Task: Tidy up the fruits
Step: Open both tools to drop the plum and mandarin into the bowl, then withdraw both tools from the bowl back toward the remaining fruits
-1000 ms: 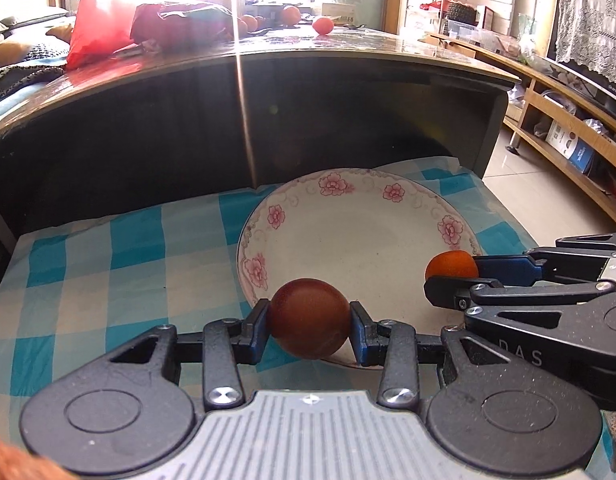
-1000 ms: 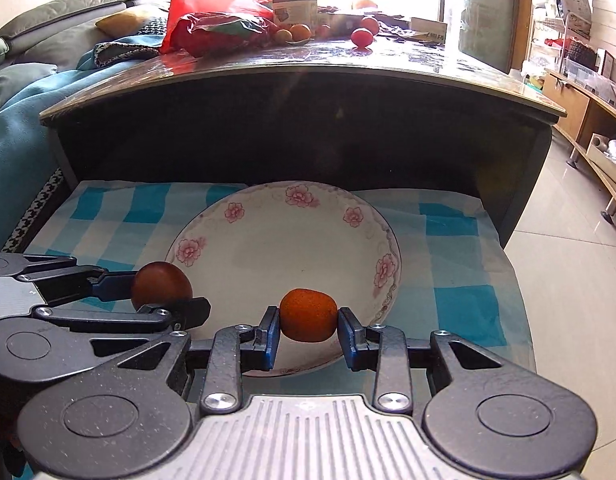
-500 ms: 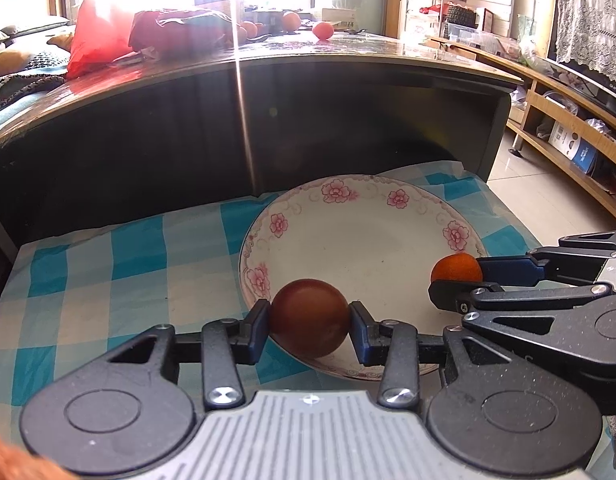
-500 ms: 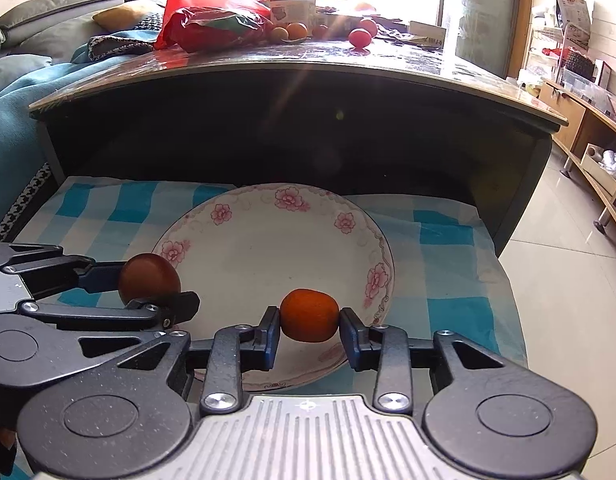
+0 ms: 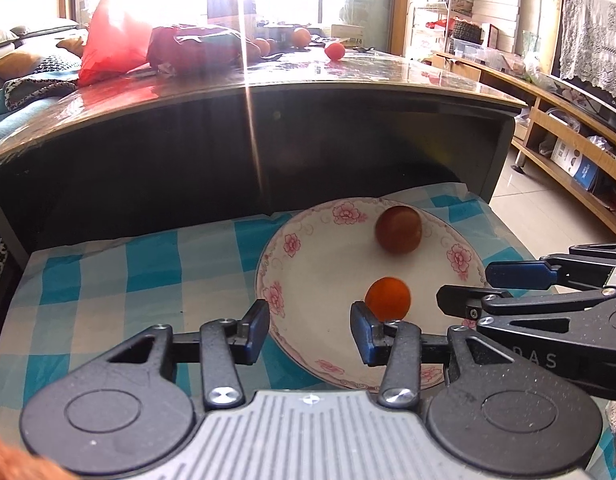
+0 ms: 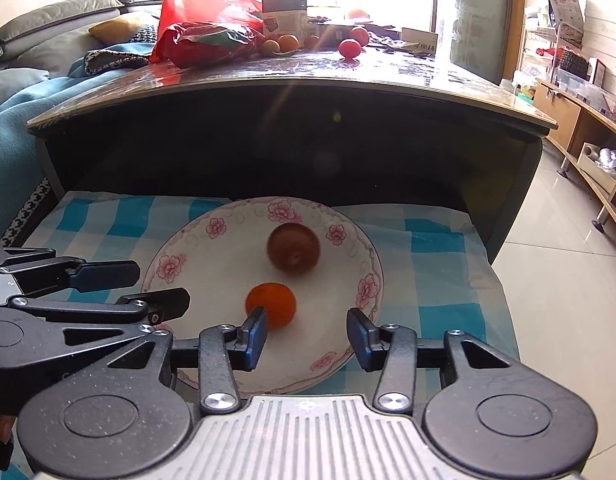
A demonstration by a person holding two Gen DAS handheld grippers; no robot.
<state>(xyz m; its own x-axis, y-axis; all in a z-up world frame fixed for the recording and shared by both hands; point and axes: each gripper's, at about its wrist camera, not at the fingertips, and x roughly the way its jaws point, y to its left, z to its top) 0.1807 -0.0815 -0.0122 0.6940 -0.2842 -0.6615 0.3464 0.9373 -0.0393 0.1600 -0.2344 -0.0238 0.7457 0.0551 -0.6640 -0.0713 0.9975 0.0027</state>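
We see through two wrist fisheyes, each low and close behind its own fingers, facing the dark table front. Our left view sits leftward of the flowered plate (image 5: 272,276), catching the right gripper (image 5: 463,280) at its right edge; our right view mirrors it, with the left gripper (image 6: 160,286) entering at left. Both share the plate and checked cloth (image 6: 435,248).

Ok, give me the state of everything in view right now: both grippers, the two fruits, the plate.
left gripper: open, empty, at the plate's near rim.
right gripper: open, empty, over the plate's near edge.
dark red fruit: loose in the plate, far side, blurred in the right wrist view.
orange fruit: loose in the plate, near side.
floral plate: upright on the checked cloth, holding both fruits.
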